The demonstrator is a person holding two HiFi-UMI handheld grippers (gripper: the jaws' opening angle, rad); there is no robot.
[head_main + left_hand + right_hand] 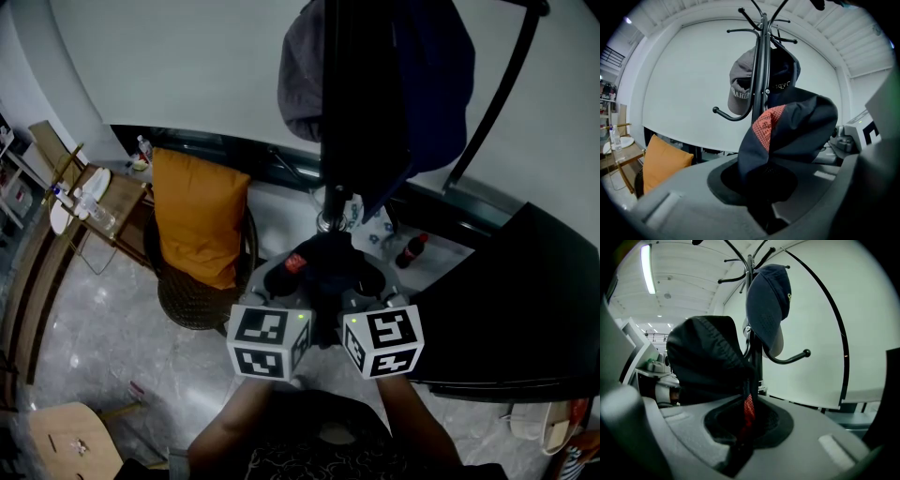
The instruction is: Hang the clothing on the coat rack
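Observation:
A black coat rack (330, 112) stands straight ahead, with a grey cap (300, 80) and a dark blue cap (433, 84) hanging on its hooks. Both grippers hold a black cap with a red patch (317, 264) low in front of the rack's pole. My left gripper (281, 281) is shut on the cap's left side, and my right gripper (367, 281) on its right side. In the left gripper view the black cap (792, 126) bulges out of the left gripper (764, 206), below the rack (762, 70). In the right gripper view the black cap (708, 357) rises from the right gripper (737, 446).
An orange cushion (199, 225) leans in a wicker chair at the left. Beyond it is a wooden side table (112, 202) with bottles. A cola bottle (412, 250) stands near the rack's base. A black surface (525, 300) fills the right. A wooden stool (66, 439) sits bottom left.

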